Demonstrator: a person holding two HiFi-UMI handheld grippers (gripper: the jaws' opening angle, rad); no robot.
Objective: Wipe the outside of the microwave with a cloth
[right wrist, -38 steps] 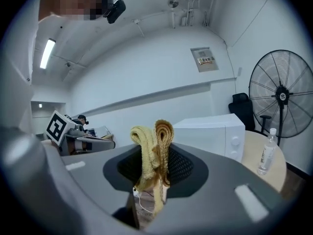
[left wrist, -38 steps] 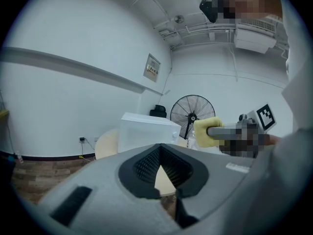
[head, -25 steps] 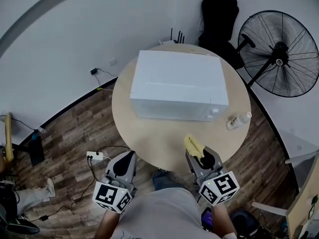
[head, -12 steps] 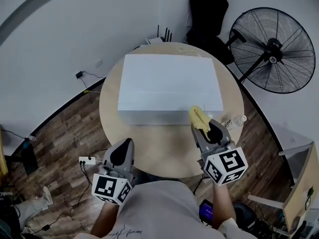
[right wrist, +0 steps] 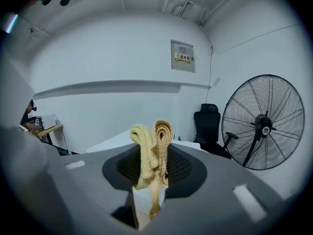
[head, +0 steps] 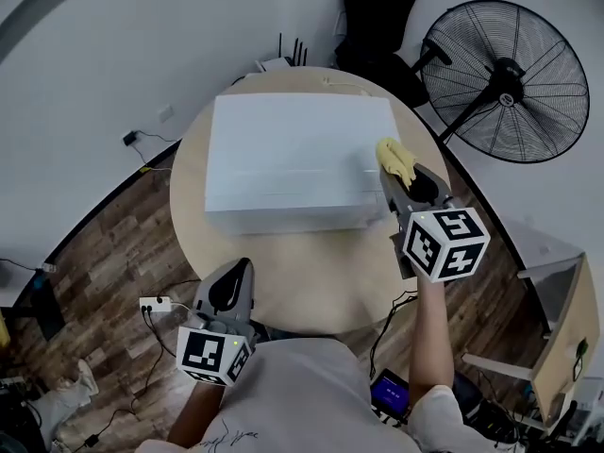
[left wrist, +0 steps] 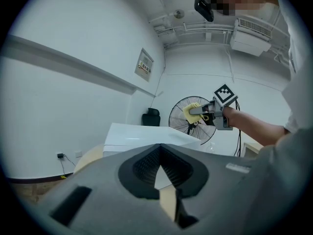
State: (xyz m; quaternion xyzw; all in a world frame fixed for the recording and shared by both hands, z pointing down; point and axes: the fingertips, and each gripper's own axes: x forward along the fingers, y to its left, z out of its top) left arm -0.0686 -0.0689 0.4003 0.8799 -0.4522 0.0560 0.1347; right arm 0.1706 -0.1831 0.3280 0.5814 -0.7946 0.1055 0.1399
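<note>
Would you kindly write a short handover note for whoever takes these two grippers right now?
Right gripper: shut on the yellow cloth, raised at the white microwave's right top edge. In the left gripper view the cloth looks clear of it.
Left gripper: shut, empty, low, just off the near edge of the round table.
Done: cloth is in the jaws; no wiping can be confirmed.
To do: wipe the top, front and sides.
</note>
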